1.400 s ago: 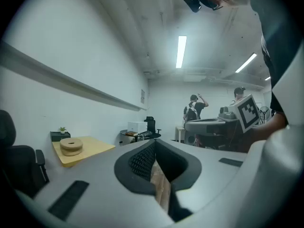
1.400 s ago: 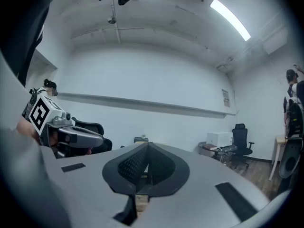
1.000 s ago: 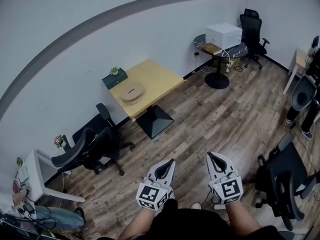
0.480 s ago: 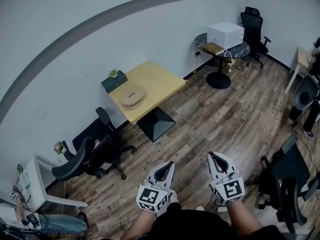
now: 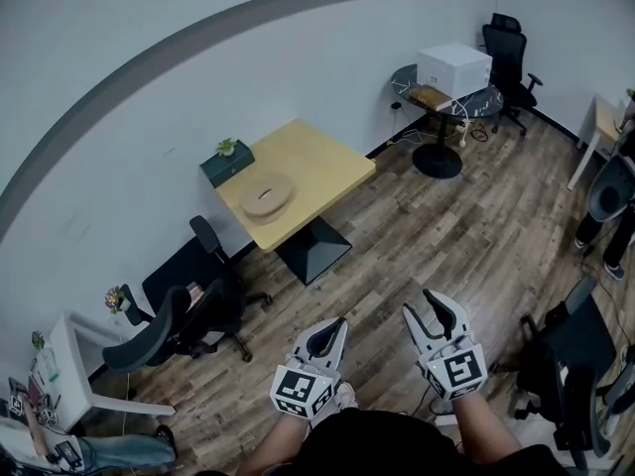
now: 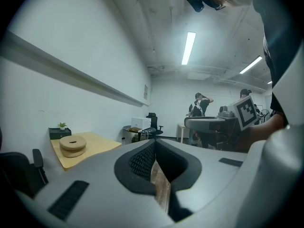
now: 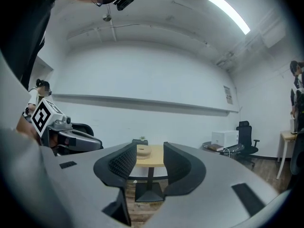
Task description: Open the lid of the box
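Pale-wood round lidded box [image 5: 265, 198] looks light, stiff; pinch its lid [image 5: 265, 191] at the rim. Your left claw [image 5: 339, 322] is pressed together; your right claw [image 5: 417, 303] has just been parting, narrow, nothing between.

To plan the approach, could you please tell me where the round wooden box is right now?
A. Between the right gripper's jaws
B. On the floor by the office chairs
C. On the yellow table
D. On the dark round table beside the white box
C: the head view shows the box lying on the yellow table, near its wall-side edge.
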`<state>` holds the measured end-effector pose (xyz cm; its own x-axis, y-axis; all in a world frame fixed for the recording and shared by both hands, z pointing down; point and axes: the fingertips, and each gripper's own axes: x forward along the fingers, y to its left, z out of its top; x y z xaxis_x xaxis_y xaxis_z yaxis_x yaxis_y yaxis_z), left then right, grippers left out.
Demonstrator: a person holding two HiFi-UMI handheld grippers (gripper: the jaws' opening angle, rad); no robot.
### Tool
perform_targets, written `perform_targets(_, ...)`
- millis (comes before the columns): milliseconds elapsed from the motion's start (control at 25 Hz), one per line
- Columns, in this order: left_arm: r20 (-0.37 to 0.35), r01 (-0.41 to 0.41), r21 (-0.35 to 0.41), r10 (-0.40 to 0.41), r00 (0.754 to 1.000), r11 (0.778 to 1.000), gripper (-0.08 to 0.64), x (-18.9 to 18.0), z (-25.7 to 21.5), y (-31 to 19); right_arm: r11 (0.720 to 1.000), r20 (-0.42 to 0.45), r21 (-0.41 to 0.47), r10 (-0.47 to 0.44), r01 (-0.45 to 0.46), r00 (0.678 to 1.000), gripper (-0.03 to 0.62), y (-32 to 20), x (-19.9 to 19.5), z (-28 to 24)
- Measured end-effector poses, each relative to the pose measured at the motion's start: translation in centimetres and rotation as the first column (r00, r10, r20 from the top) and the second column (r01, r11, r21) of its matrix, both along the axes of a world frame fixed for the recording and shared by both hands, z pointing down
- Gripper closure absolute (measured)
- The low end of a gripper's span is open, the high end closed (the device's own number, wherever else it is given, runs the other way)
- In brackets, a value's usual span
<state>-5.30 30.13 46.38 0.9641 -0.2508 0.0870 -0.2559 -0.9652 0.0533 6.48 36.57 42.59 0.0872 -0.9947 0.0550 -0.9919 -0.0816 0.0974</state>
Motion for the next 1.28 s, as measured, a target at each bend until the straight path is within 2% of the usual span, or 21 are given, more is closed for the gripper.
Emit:
perform_targets(240,-0.013,-0.013,-0.002,0.013,1.000,1.000,0.541,0.1,-0.4,-2.9,0.999,-0.016,-0.041,0.000,-0.001,1.000,0.312,-3.1,1.1,0.4)
perform_targets(360,-0.017,-0.025,0.000,0.025,1.000,1.000,0.541,-0.1,-0.6,-4.6,0.998,-0.008,-0.060,0.007,-0.008,1.000,0.227,-4.9,1.3,0.7)
perform_targets(600,-0.010,-0.042,-0.001,0.042,0.999,0.999,0.541,-1.2,0.0,-8.0,0.997,0.026,-0.074,0.022,-0.020,0.999,-0.001,-8.4,0.5,1.8)
perform_targets(1000,-0.011,-0.048,-0.010,0.048,0.999,0.999,0.541,-2.1,0.7,-12.0,0.995,0.004,-0.100,0.022,-0.022,1.000,-0.006,-12.5,-1.1,2.8)
perform_targets(1280,0.013,-0.025,-0.036,0.025,1.000,0.999,0.541,-0.9,1.7,-15.5,0.993,0.003,-0.115,-0.014,0.015,1.000,-0.006,-16.7,0.6,3.4)
